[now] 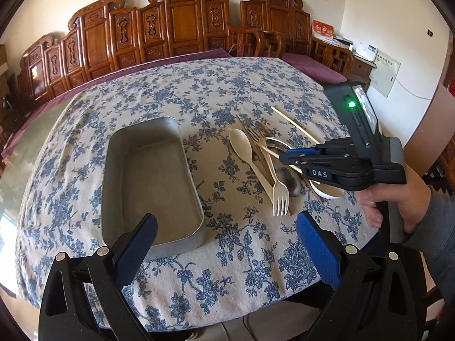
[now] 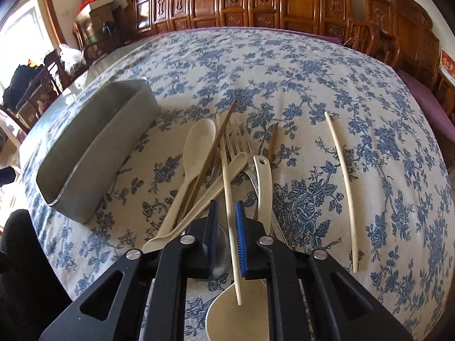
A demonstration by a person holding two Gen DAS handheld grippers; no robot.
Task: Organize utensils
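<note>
A grey metal tray (image 1: 153, 182) (image 2: 93, 153) lies empty on the floral tablecloth. To its right is a heap of utensils: a cream spoon (image 1: 241, 147) (image 2: 196, 147), a cream fork (image 1: 280, 196), a metal fork (image 2: 241, 147), brown chopsticks (image 2: 216, 142) and a soup spoon (image 2: 239, 315). My right gripper (image 2: 226, 216) (image 1: 284, 157) is over the heap, its jaws narrowed around a pale chopstick (image 2: 229, 199), with a small gap still showing on the left side. A second pale chopstick (image 2: 341, 187) lies apart to the right. My left gripper (image 1: 227, 227) is open and empty near the tray's near end.
The round table's tablecloth (image 1: 199, 85) drops off at the near edge. Carved wooden chairs (image 1: 176, 28) line the wall behind. A person's hand (image 1: 398, 204) holds the right gripper.
</note>
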